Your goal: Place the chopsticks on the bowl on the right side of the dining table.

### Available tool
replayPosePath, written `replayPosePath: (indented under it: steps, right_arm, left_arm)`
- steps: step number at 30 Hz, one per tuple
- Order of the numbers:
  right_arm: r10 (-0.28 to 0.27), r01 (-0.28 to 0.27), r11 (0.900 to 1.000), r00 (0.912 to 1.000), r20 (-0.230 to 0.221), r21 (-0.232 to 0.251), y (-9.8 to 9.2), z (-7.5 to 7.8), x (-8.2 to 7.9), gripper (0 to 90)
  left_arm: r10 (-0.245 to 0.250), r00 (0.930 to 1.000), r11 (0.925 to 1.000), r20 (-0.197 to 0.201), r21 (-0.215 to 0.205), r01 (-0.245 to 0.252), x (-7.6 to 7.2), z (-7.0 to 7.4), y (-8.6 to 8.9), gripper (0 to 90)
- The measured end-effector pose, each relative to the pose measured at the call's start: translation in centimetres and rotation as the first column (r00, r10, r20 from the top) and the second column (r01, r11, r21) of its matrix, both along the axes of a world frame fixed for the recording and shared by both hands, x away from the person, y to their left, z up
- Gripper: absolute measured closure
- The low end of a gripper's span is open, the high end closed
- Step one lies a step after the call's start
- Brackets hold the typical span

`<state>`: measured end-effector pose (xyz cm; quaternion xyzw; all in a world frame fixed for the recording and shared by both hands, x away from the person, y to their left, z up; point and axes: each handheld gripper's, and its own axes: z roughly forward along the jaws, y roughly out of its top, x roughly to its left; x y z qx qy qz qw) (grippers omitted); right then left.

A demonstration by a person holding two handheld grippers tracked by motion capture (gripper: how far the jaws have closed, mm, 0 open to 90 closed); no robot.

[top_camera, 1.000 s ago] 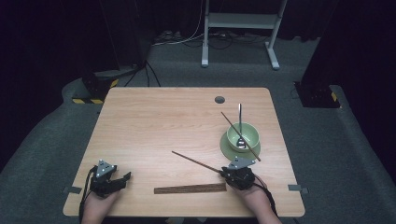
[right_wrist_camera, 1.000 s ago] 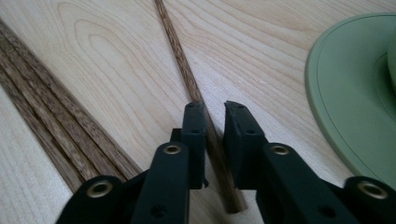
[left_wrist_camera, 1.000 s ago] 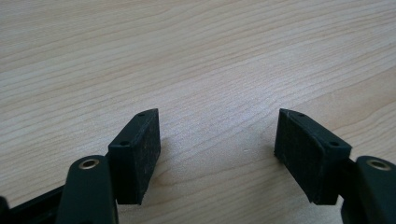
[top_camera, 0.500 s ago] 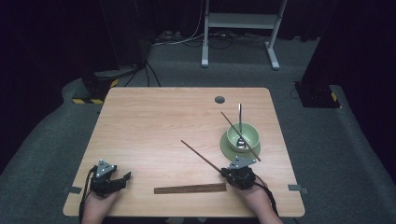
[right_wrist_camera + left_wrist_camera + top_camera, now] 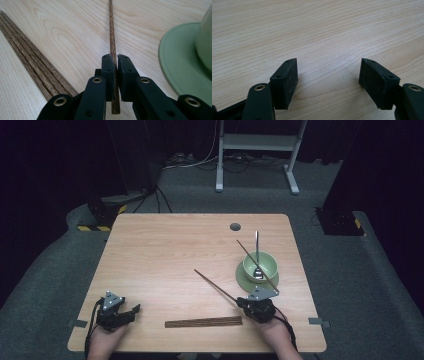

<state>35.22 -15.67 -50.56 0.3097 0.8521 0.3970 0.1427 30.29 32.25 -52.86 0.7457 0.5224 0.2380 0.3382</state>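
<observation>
Swung farther from the near edge, one chopstick (image 5: 216, 284) sits clamped in the right claw (image 5: 239, 300); the left claw (image 5: 134, 310) gapes empty, one chopstick bundle (image 5: 203, 322) lies near, one bowl (image 5: 259, 266).

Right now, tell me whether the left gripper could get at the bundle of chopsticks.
Probably yes. The left gripper is open with nothing in it, and bare table lies between it and the bundle of chopsticks.
</observation>
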Motion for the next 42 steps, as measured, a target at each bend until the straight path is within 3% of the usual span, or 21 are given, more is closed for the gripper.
replayPosePath:
  steps: [16,25,42]
  right_arm:
    - [-0.009,0.008,0.999,0.9995,0.03,0.036,-0.4,1.0,-0.3,84.0]
    - [-0.049,0.046,0.997,0.9975,0.051,0.07,-1.5,1.8,-0.3,84.1]
    - [-0.118,0.104,0.988,0.986,0.118,0.117,-3.2,3.2,-0.6,84.1]
  left_arm:
    - [0.0,1.0,1.0,0.0,-0.001,0.0,0.0,0.0,0.0,31.3]
    - [0.0,1.0,1.0,0.0,-0.001,0.0,0.0,0.0,0.0,31.3]
    - [0.0,1.0,1.0,0.0,-0.001,0.0,0.0,0.0,0.0,31.3]
